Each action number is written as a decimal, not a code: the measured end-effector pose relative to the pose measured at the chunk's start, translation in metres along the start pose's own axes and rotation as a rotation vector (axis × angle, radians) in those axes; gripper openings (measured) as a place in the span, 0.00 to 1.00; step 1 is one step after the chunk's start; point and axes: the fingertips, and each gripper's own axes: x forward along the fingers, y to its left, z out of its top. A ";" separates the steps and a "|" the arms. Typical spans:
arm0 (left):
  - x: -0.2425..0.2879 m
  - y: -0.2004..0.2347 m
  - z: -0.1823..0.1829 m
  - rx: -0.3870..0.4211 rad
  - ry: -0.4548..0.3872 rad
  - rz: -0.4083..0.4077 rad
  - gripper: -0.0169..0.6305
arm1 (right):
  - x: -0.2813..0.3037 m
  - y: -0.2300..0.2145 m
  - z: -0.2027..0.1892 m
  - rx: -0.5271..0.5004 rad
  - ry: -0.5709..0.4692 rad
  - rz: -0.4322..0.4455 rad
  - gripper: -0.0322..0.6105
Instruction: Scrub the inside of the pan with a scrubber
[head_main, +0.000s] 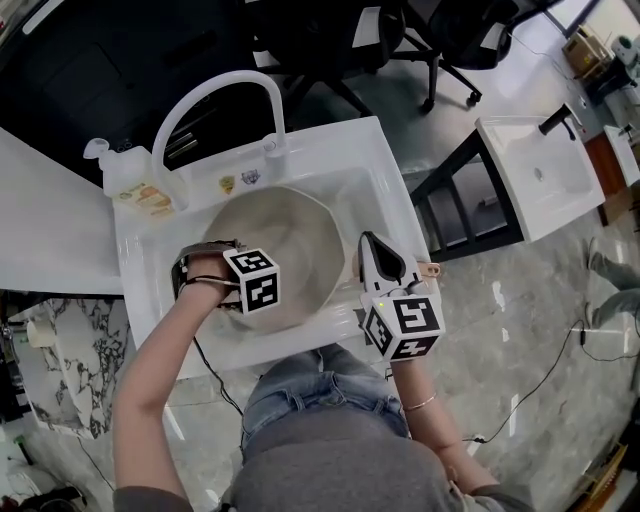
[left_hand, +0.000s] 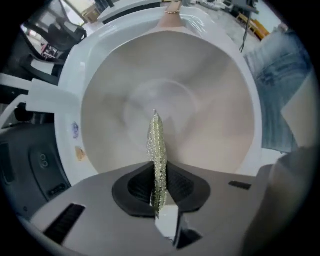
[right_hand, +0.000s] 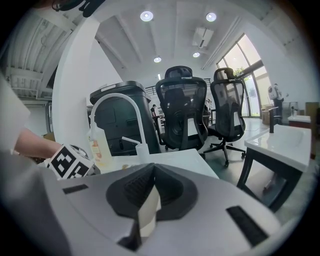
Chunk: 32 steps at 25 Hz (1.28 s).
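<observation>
A beige pan sits in the white sink; in the left gripper view its inside fills the picture. My left gripper hangs over the pan's near-left side, shut on a thin glittery scrubber that points at the pan's bottom. My right gripper is at the pan's right rim. In its own view it is shut on a cream strip, apparently the pan's handle, whose end sticks out to the right.
A white arched faucet rises behind the pan, with a soap bottle at the sink's back left. A second white basin stands to the right. Black office chairs and a dark bin stand beyond the sink.
</observation>
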 end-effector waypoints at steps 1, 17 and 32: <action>0.000 -0.004 -0.001 -0.002 0.003 -0.050 0.12 | -0.001 -0.001 -0.001 0.001 0.001 -0.005 0.07; -0.021 -0.079 0.007 0.054 -0.030 -0.570 0.12 | -0.021 -0.014 -0.004 0.023 -0.001 -0.053 0.07; -0.057 -0.120 0.054 0.194 -0.162 -0.871 0.12 | -0.028 -0.028 -0.006 0.026 0.007 -0.060 0.07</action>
